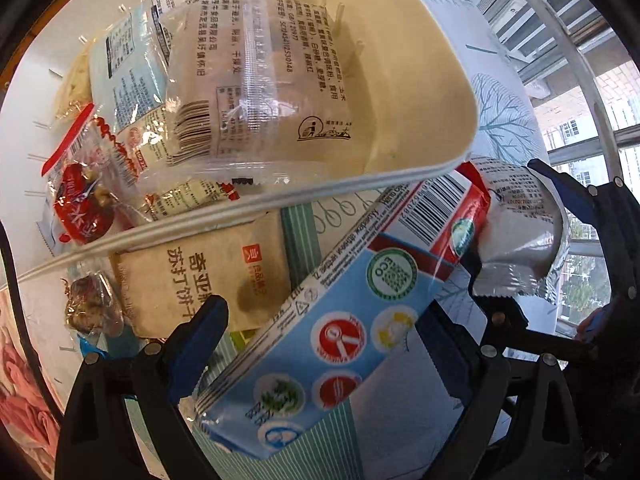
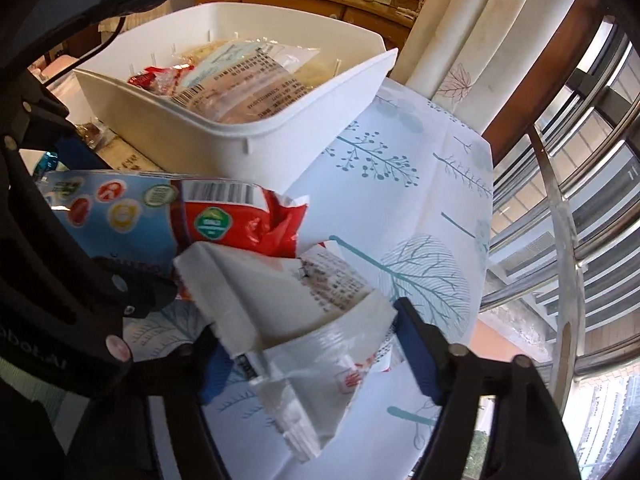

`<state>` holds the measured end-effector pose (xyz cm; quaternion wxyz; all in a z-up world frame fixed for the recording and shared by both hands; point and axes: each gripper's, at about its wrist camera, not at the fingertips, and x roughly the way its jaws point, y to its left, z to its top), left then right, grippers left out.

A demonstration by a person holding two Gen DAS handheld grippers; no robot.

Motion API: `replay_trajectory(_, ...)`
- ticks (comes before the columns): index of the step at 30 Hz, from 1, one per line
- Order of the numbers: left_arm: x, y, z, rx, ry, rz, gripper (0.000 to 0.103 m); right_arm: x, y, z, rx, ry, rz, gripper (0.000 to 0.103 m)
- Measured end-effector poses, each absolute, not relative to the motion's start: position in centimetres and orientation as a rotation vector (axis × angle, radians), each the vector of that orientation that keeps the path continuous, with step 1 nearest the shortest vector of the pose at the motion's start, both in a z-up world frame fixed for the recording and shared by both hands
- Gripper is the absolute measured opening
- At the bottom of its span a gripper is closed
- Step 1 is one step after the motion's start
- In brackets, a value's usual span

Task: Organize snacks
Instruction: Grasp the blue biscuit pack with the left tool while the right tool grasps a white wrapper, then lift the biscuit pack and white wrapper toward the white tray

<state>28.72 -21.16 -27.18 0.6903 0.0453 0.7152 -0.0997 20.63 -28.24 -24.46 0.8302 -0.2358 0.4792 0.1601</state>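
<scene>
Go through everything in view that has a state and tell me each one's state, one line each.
White plastic bin: partly filled with snack packets.
Long blue and red snack packet: lying on the tablecloth between the open left gripper fingers, not yet squeezed.
Silver foil packet: crumpled, between the right gripper fingers.
Brown cracker packet: sealed, flat beside the bin.

Two close wrist views, left straight down, right slanting, both over the white bin (image 1: 400,184) (shared).
</scene>
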Motion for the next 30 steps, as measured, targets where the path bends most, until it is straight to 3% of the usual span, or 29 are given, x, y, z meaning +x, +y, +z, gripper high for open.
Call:
replay_trajectory(16, 28.2, -22.4, -26.9, 0.081, 1.63, -0.241, 0.057, 21.0, -28.9, -24.0, -0.422, 1.064, 0.315, 0.06)
replay_trajectory(30, 23.6, -19.5, -25.1, 0.004, 1.656, -0.234, 0.04, 20.9, -29.4, -23.0, -0.346, 1.086, 0.268, 0.06)
